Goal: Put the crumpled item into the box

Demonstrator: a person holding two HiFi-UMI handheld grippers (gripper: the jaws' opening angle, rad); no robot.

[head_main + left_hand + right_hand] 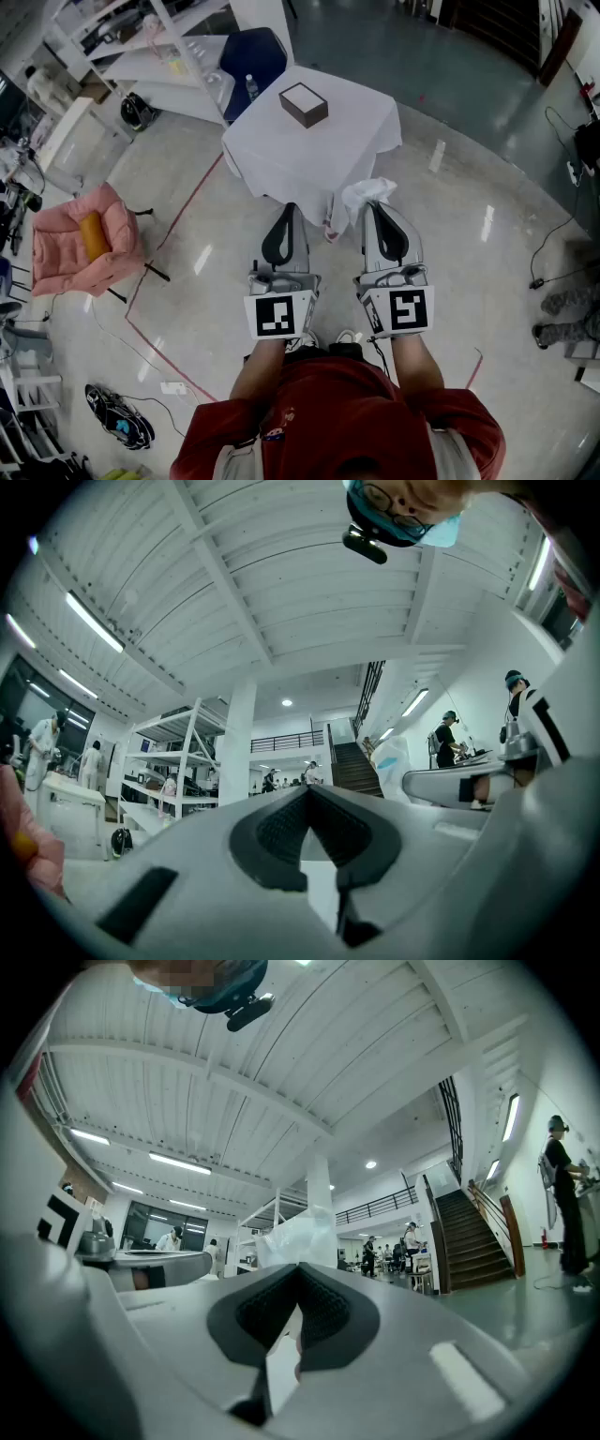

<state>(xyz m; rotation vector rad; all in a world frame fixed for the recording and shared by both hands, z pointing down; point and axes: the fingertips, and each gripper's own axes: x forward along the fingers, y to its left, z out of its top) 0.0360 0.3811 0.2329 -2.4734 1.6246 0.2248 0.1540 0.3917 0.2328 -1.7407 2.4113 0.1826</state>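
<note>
A crumpled white item (367,193) sticks out from the tip of my right gripper (371,208), which is shut on it. In the right gripper view the crumpled item (296,1236) rises just beyond the closed jaws. My left gripper (289,210) is held beside it, shut and empty; its pads (281,829) meet at the tip. A dark box (303,104) with a pale top stands on the white-clothed table (309,150), ahead of both grippers. Both grippers hang in the air short of the table's near edge.
A pink chair (82,242) with an orange cushion stands at the left. Behind the table are a blue chair (253,54), a water bottle (250,87) and white shelves (155,52). A red tape line (155,272) crosses the floor. Cables lie at the right.
</note>
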